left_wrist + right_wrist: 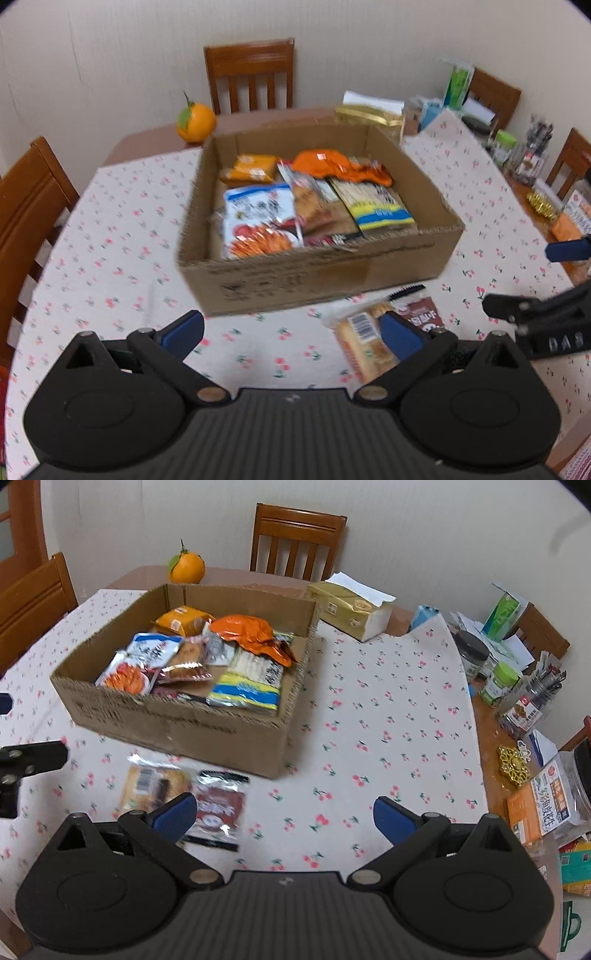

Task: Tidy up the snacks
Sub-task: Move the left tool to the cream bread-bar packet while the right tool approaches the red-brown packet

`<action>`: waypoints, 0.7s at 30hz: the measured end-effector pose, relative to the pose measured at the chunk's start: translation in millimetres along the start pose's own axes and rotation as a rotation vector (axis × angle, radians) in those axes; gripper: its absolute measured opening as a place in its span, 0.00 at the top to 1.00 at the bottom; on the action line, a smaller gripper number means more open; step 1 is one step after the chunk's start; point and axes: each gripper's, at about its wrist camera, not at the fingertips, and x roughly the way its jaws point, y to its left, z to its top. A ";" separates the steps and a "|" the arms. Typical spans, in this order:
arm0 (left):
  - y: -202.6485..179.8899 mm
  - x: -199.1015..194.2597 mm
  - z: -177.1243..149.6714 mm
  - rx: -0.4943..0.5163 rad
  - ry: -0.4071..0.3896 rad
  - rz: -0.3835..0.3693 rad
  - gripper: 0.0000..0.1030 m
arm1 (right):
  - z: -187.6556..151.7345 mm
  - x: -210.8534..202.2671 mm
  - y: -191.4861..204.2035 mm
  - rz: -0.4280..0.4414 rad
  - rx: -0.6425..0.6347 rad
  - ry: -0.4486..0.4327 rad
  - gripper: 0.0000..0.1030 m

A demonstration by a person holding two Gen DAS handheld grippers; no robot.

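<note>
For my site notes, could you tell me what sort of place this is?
Most likely a home dining room: wooden dining chairs stand around a table under a cherry-print tablecloth, with a tissue pack and jars on the table.

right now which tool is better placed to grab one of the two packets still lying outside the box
Left, probably. The left tool is open with the bread packet right at its right fingertip. The right tool is open too, but the dark red packet lies off by its left fingertip, with bare tablecloth ahead.

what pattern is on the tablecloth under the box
White with small red cherry sprigs and green leaves; the tablecloth shows best in the right wrist view.
</note>
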 end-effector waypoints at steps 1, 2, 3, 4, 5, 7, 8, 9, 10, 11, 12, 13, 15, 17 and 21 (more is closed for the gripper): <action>-6.0 5.7 0.6 -0.001 0.012 -0.001 0.01 | -2.1 2.2 -2.6 -0.001 -0.018 0.009 0.00; -12.2 11.9 0.9 -0.003 0.023 0.001 0.01 | -4.4 3.8 -4.7 -0.004 -0.038 0.011 0.00; -19.8 19.3 1.5 -0.006 0.043 0.007 0.01 | -7.8 5.9 -7.8 -0.003 -0.061 0.010 0.00; -26.2 24.7 2.0 -0.006 0.060 0.007 0.01 | -10.1 8.0 -10.2 0.002 -0.076 0.013 0.00; -32.3 29.8 2.2 -0.007 0.069 0.007 0.01 | -12.4 9.9 -13.0 0.007 -0.089 0.017 0.00; -44.8 40.5 1.5 -0.015 0.085 0.022 0.01 | -17.5 12.6 -19.4 0.010 -0.113 0.015 0.00; -49.9 45.2 1.1 -0.018 0.088 0.030 0.01 | -20.0 14.5 -23.1 0.017 -0.122 0.018 0.00; -55.0 51.2 0.2 -0.022 0.097 0.046 0.01 | -21.9 16.4 -27.3 0.026 -0.122 0.022 0.00; -58.5 56.0 -0.5 -0.028 0.110 0.063 0.01 | -23.5 18.4 -31.2 0.038 -0.117 0.026 0.00; -61.9 60.8 -1.7 -0.032 0.121 0.077 0.01 | -25.2 20.7 -36.2 0.054 -0.109 0.033 0.00; -63.8 64.4 -2.5 -0.037 0.125 0.089 0.01 | -26.3 22.1 -40.0 0.064 -0.103 0.037 0.00; -65.4 67.7 -4.4 -0.046 0.126 0.106 0.01 | -27.3 24.1 -44.9 0.076 -0.092 0.043 0.00; -66.5 75.4 -7.5 -0.063 0.148 0.125 0.01 | -28.6 27.1 -51.8 0.095 -0.074 0.054 0.00; -64.9 78.2 -10.7 -0.090 0.145 0.134 0.01 | -29.3 29.0 -57.5 0.117 -0.055 0.059 0.00; -60.9 75.8 -15.3 -0.062 0.149 0.180 0.01 | -29.1 30.0 -62.4 0.128 -0.038 0.063 0.00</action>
